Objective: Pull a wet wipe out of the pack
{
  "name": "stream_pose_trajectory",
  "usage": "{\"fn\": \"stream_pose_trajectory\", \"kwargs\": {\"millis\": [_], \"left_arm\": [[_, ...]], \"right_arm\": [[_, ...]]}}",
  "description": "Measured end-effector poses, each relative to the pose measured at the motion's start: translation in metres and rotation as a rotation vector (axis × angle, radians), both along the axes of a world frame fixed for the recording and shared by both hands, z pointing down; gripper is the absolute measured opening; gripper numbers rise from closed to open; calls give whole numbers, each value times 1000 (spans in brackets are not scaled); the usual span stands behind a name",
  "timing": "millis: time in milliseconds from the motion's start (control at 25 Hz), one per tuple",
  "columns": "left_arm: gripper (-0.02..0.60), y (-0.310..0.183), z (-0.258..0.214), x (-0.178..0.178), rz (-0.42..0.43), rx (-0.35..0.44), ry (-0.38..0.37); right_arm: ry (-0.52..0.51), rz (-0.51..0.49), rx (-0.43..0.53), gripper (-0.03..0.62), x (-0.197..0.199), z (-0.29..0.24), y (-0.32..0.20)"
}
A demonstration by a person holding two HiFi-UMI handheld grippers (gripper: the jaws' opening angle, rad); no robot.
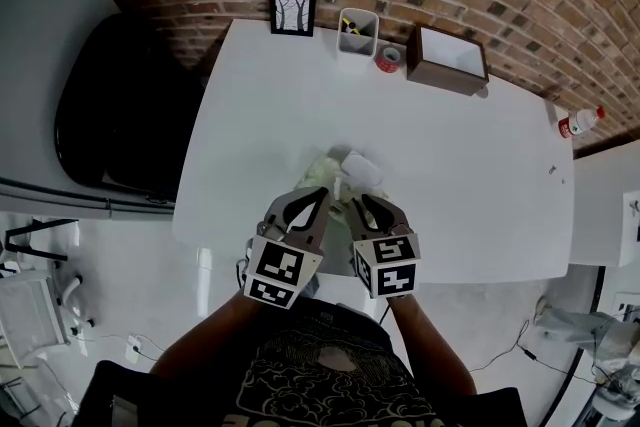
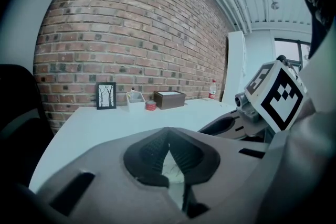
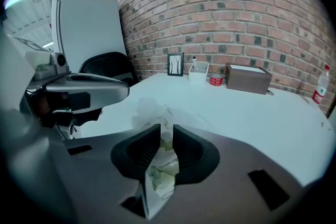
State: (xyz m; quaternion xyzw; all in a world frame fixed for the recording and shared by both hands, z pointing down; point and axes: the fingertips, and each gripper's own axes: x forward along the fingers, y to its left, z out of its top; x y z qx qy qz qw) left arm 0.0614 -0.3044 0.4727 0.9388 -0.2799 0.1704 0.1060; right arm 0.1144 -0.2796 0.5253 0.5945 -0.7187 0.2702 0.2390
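- Pinching a soft green-and-white wipe pack (image 3: pixel 160 176), the right claw (image 3: pixel 166 128) is nearly closed over the white desk (image 1: pixel 450 155).
- Closed at its tips, the left claw (image 2: pixel 169 132) nips a crumpled white wet wipe (image 2: pixel 172 168).

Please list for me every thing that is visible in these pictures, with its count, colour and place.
table: 1, white, centre
wet wipe pack: 1, greenish, near edge
wet wipe: 1, white, above the pack
picture frame: 1, black, far edge
pen holder: 1, white, beside frame
tape roll: 1, red, beside holder
box: 1, brown, far edge
bottle: 1, red-labelled, right of table
chair: 1, black, left of table
left gripper: 1, grey, shut on wet wipe
right gripper: 1, grey, shut on wet wipe pack
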Motion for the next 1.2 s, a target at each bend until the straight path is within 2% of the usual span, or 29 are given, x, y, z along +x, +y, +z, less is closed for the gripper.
{"fn": "stream_pose_trajectory", "kwargs": {"millis": [200,440,800,1200], "left_arm": [[12,-3,1,-1,6,-13,4],[12,-3,4,-2,22,-32,15],[12,3,2,0,47,-55,30],[12,17,-6,1,29,-41,21]], "right_arm": [[16,-5,-13,60,1,3,-2],[24,-9,-6,21,-1,2,-2],[21,0,30,20,-3,-10,-1],[30,-32,76,20,-2,-23,4]]}}
